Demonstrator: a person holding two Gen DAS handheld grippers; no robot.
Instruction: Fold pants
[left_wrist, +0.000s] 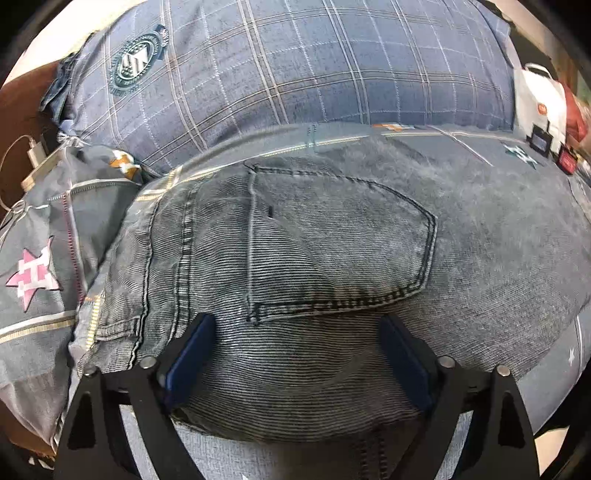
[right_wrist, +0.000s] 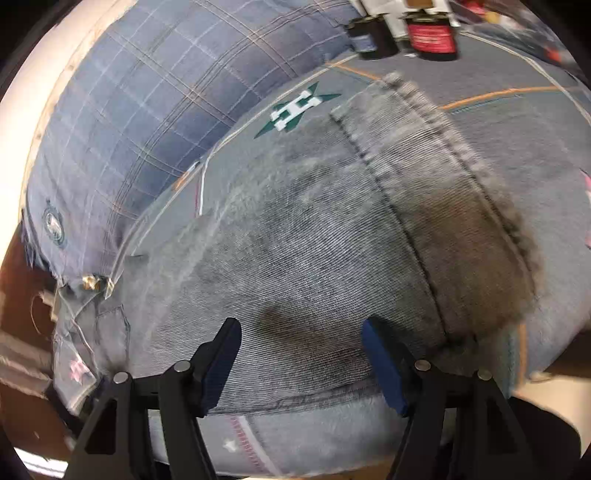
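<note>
Your left gripper is spread wide with nothing pinched, jeans lying flat on the bedspread just ahead, the back pocket beyond its tips. Your right gripper is likewise released over the leg, the hem ahead to its right. Drop both onto the near edge, pinch every layer, then lift together so the fold stays square
</note>
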